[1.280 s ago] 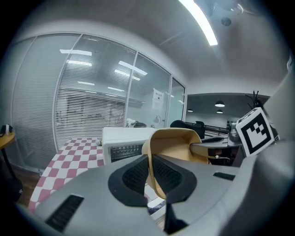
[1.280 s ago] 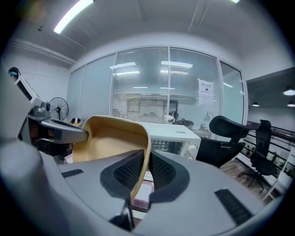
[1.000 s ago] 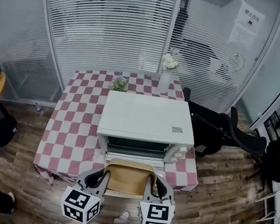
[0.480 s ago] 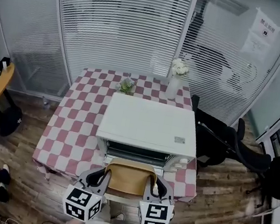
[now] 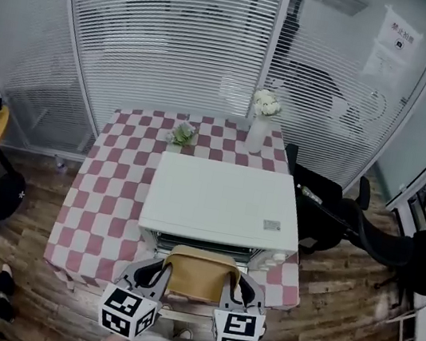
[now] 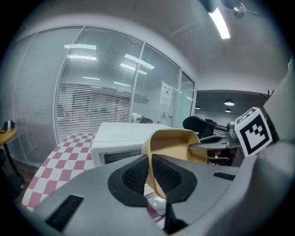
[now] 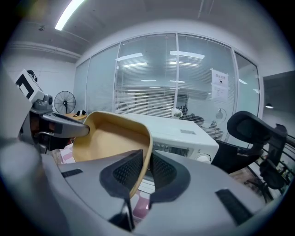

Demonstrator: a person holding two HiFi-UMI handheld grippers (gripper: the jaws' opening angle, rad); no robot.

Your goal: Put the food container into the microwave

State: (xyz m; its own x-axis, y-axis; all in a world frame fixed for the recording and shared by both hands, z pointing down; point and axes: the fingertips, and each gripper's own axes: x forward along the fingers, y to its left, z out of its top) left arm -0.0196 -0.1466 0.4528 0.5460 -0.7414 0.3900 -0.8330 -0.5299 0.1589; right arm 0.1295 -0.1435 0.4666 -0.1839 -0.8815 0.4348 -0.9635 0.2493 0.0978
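We hold both grippers low and close in front of our body, side by side and level, jaws pointing forward. Our left gripper [image 5: 157, 271] has its jaws drawn together on the left wall of the food container [image 5: 197, 272], with one black ribbed pad [image 6: 134, 175] on the wall's outer face and the other on its inner face. Our right gripper [image 5: 231, 284] mirrors it, jaws clamped on the right wall, its inner pad [image 7: 126, 171] inside the container and its partner outside. The two marker cubes [image 5: 127, 312] sit nearest us, tilted upward. Between them the grippers carry the container lifted, one at each side.
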